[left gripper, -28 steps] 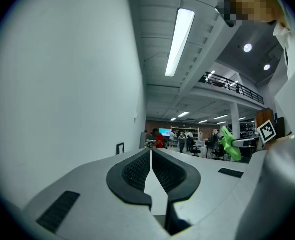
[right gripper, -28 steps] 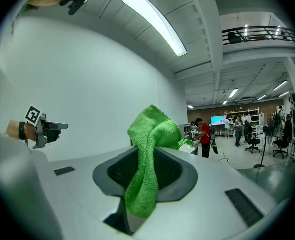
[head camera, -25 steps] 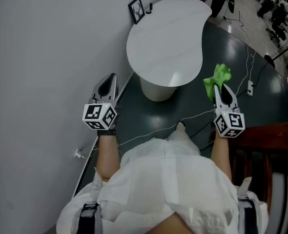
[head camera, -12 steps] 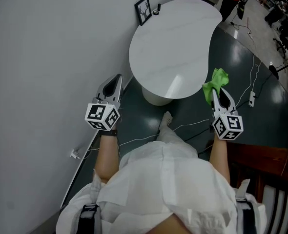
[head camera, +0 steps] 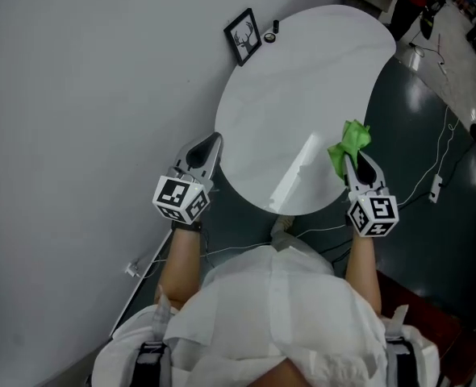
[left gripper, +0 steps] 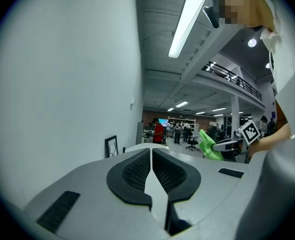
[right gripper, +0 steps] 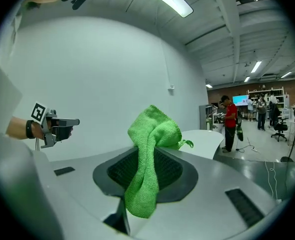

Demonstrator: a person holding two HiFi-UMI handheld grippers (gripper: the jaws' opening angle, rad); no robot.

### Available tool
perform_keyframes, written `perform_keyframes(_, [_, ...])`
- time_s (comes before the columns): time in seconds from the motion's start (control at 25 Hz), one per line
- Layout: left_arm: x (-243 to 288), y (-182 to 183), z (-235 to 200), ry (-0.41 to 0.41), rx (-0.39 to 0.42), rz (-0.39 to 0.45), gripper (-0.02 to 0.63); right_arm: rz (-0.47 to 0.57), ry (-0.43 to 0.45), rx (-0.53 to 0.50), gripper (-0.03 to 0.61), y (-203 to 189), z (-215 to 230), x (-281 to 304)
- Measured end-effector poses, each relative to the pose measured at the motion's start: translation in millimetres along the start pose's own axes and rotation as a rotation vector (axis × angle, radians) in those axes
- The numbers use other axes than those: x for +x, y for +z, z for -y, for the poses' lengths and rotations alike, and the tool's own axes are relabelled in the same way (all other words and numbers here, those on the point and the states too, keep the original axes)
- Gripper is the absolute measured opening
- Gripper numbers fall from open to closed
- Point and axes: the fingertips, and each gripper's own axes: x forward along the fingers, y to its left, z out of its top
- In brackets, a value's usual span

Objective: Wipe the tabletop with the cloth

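A white rounded tabletop stands against the grey wall. My right gripper hovers over the table's near right edge, shut on a bright green cloth that bunches up out of its jaws. My left gripper is shut and empty at the table's near left edge, close to the wall. From the left gripper view the table lies ahead, with the green cloth at the right.
A small black picture frame and a small dark object stand at the table's far left edge by the wall. Cables trail across the dark floor to the right. People stand far off in the hall.
The table has come much nearer in the head view as the person walked up to it. Both grippers now reach its near edge, and the cloth is over the tabletop.
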Motion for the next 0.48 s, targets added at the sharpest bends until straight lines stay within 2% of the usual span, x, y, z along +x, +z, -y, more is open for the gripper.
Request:
perform_keyframes(0.24, [57.6, 14.6, -21.1, 0.03, 0.043, -0.025, 0.026, -0.062, 0.102, -0.019, 0.083, -0.9, 30.4, 70.6])
perform_keyframes(0.48, [80.0, 17.0, -33.0, 0.047, 0.058, -0.074, 0.026, -0.156, 0.199, -0.047, 0.083, -10.6, 26.1, 120.4])
